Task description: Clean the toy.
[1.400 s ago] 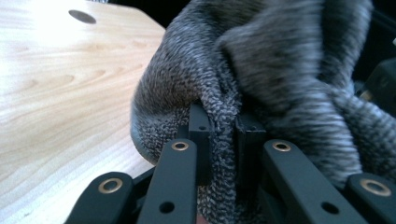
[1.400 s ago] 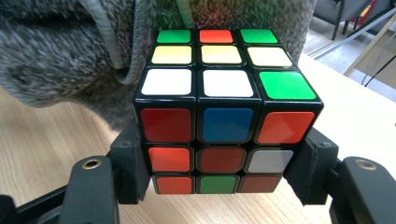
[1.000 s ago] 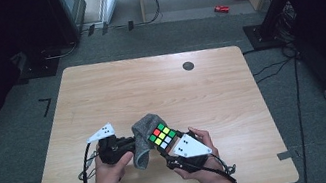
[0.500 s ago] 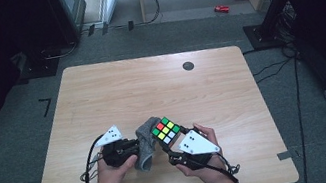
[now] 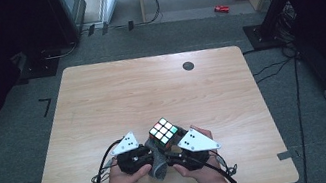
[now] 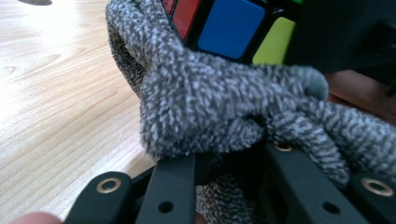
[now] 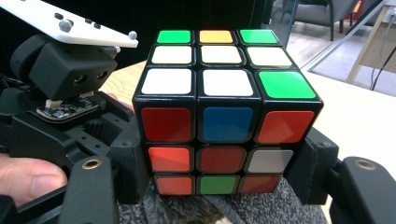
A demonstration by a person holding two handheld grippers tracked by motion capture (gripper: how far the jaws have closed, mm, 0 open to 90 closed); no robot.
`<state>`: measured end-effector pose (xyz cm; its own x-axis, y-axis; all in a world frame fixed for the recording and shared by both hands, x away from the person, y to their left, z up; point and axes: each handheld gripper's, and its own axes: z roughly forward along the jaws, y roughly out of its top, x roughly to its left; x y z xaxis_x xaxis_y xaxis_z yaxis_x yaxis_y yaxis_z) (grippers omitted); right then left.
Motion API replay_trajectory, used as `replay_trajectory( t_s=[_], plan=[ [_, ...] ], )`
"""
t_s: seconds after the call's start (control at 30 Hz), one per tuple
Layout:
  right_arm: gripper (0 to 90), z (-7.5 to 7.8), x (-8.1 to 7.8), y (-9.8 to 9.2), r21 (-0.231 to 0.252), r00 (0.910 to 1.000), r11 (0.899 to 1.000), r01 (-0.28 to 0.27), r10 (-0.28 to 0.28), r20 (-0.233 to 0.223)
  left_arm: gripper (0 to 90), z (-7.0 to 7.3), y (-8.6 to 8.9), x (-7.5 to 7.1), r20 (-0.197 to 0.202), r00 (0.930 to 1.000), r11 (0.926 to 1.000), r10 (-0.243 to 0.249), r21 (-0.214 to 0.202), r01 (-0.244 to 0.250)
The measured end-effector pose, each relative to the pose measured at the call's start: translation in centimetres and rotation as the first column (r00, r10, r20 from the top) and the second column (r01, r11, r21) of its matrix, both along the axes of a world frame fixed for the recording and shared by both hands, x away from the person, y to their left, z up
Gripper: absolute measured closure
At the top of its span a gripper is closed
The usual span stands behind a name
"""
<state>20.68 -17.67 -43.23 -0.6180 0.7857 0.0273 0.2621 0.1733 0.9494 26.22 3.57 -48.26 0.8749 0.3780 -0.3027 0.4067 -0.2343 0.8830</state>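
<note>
At the near edge of the counter point(image 5: 103, 107), entries run left to right.

Left gripper point(image 5: 134, 158): in your left hand, its jaws drawn in on a fold of the grey knitted cloth point(image 6: 219, 112). The left gripper view has the fabric bunched right at the jaw tips, pinched between them, so this one counts as closed on the cloth.

Grey knitted cloth: in the high view it sits between your two hands, under and around the cube, which it partly wraps from below.

Rubik's cube point(image 7: 224, 116): scrambled, raised just off the counter, top face mostly white with green. The right gripper view has it seated squarely between the jaw pads, cloth beneath it.

Right gripper point(image 5: 182, 156): in your right hand, jaws spread to the cube's width and clamped on its two sides.

Step in hand, by my reading: you are either working the cloth off the cube or onto it; which one cannot be told.

Next move calls for: a steady right-hand hold while your left draws the cloth along the cube's underside without twisting a layer.
</note>
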Motion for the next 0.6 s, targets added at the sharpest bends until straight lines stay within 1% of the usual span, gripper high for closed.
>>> replay_trajectory(
  t_s=[0.03, 0.07, 0.1, 0.13, 0.17, 0.2, 0.23, 0.27, 0.3, 0.33, 0.37, 0.4, 0.47, 0.5, 0.53, 0.6],
  plan=[
    [34.5, 0.0, 0.0, 0.0, 0.0, 1.0, 1.0, 0.004, -0.004, 0.0, 78.8, 0.0, 0.2, 0.2, 0.002, 0.9999, 0.9999, 0.014, -0.003, -0.014],
    [34.5, 0.0, 0.0, 0.0, 0.0, 1.0, 1.0, 0.004, -0.004, 0.0, 78.8, 0.0, 0.2, 0.2, 0.002, 0.9999, 0.9999, 0.014, -0.003, -0.014],
    [34.4, 0.0, 0.0, 0.0, 0.003, 1.0, 1.0, 0.003, -0.003, -0.001, 78.8, -0.1, 0.4, 0.3, -0.005, 0.9995, 0.9994, 0.032, -0.009, -0.032],
    [34.5, 0.0, 0.0, -0.1, 0.005, 1.0, 1.0, 0.002, -0.002, -0.002, 78.8, -0.2, 0.9, 0.7, -0.022, 0.9967, 0.9967, 0.078, -0.022, -0.078],
    [34.5, 0.0, 0.0, -0.1, 0.005, 1.0, 1.0, 0.002, -0.002, -0.002, 78.9, -0.2, 0.9, 0.7, -0.022, 0.9967, 0.9967, 0.078, -0.022, -0.078],
    [34.4, 0.0, 0.0, -0.1, 0.004, 1.0, 1.0, 0.0, 0.0, -0.003, 78.9, -0.2, 1.2, 0.8, -0.032, 0.9943, 0.9944, 0.101, -0.025, -0.102],
    [34.4, 0.0, 0.0, 0.0, 0.003, 1.0, 1.0, -0.004, 0.004, -0.006, 79.2, -0.3, 1.3, 0.9, -0.033, 0.993, 0.9932, 0.113, -0.024, -0.114],
    [34.4, 0.0, 0.0, 0.1, 0.0, 1.0, 1.0, -0.006, 0.006, -0.005, 79.1, -0.3, 1.2, 0.8, -0.029, 0.992, 0.9923, 0.123, -0.012, -0.123],
    [34.5, -0.2, 0.0, 0.4, -0.013, 0.9999, 1.0, -0.009, 0.009, -0.006, 79.0, -0.4, 1.2, 0.8, -0.028, 0.9922, 0.9925, 0.122, -0.005, -0.122],
    [34.5, -0.2, 0.0, 0.4, -0.013, 0.9999, 1.0, -0.009, 0.009, -0.006, 79.0, -0.4, 1.0, 0.7, -0.028, 0.9929, 0.9933, 0.116, -0.004, -0.116],
    [34.4, -0.3, 0.0, 0.5, -0.009, 0.9998, 1.0, -0.014, 0.014, -0.011, 78.7, -0.5, 0.5, 0.4, -0.023, 0.9956, 0.9959, 0.091, 0.002, -0.091],
    [34.4, -0.3, 0.0, 0.5, -0.009, 0.9998, 1.0, -0.014, 0.014, -0.011, 78.6, -0.5, 0.5, 0.4, -0.023, 0.9956, 0.9959, 0.091, 0.002, -0.091],
    [34.4, -0.3, 0.0, 0.5, -0.009, 0.9999, 1.0, -0.01, 0.01, -0.01, 78.3, -0.6, -0.4, -0.1, -0.009, 0.9985, 0.9985, 0.054, 0.007, -0.053],
    [34.4, -0.3, 0.0, 0.5, -0.009, 0.9999, 1.0, -0.01, 0.01, -0.01, 78.0, -0.6, -0.4, -0.1, -0.009, 0.9985, 0.9985, 0.054, 0.007, -0.053],
    [34.4, -0.3, 0.1, 0.3, -0.009, 0.9999, 1.0, -0.004, 0.004, -0.009, 77.8, -0.6, -0.5, -0.2, 0.001, 0.9988, 0.9987, 0.05, 0.012, -0.05],
    [34.5, -0.2, 0.1, 0.2, -0.009, 1.0, 1.0, -0.002, 0.002, -0.009, 77.3, -0.5, -0.2, -0.1, 0.011, 0.9977, 0.9977, 0.067, 0.012, -0.067]
  ],
)
